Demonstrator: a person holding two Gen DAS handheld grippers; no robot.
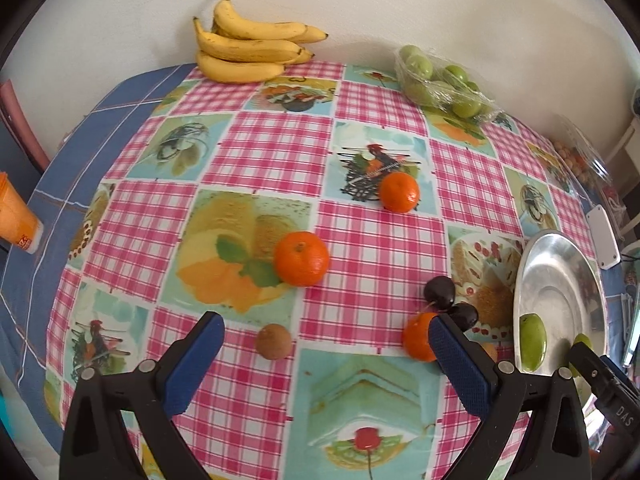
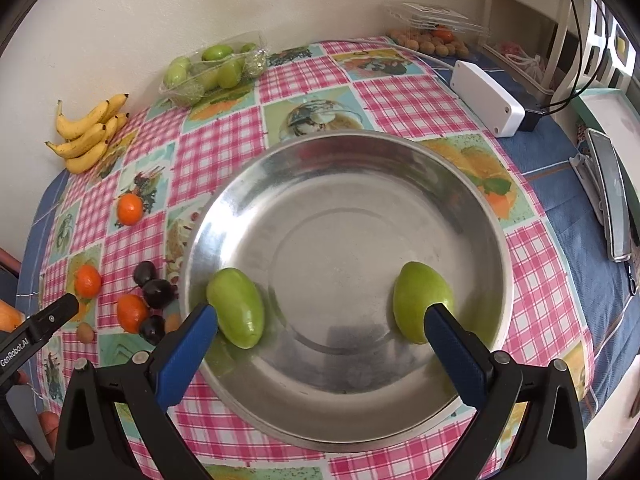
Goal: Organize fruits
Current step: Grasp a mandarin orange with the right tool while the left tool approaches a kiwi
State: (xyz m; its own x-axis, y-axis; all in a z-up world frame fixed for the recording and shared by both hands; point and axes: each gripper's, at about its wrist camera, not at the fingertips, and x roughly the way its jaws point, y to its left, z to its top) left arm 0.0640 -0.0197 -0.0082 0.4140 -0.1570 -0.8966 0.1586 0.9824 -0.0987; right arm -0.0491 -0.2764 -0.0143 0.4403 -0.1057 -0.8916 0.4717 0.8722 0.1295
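A steel bowl [image 2: 400,152] holds two green fruits, one at its left side [image 2: 236,312] and one at its right side [image 2: 418,300]. My right gripper [image 2: 320,316] hangs open above the bowl, nothing between its fingers. In the left wrist view my left gripper [image 1: 326,328] is open over the checked tablecloth, empty. A small brown fruit [image 1: 273,341] lies between its fingers on the cloth. Three mandarins lie there: one near the right finger [image 1: 416,338], one in the middle [image 1: 301,258], one farther back [image 1: 399,192]. Dark plums [image 1: 439,293] sit beside the bowl [image 1: 560,272].
A bunch of bananas [image 1: 248,46] and a wrapped tray of green fruits [image 1: 444,84] rest along the wall. A white box [image 2: 486,98] with a cable, a clear punnet of small brown fruits [image 2: 432,42] and a flat grey device [image 2: 610,196] lie right of the bowl. An orange cup [image 1: 16,220] stands at the left edge.
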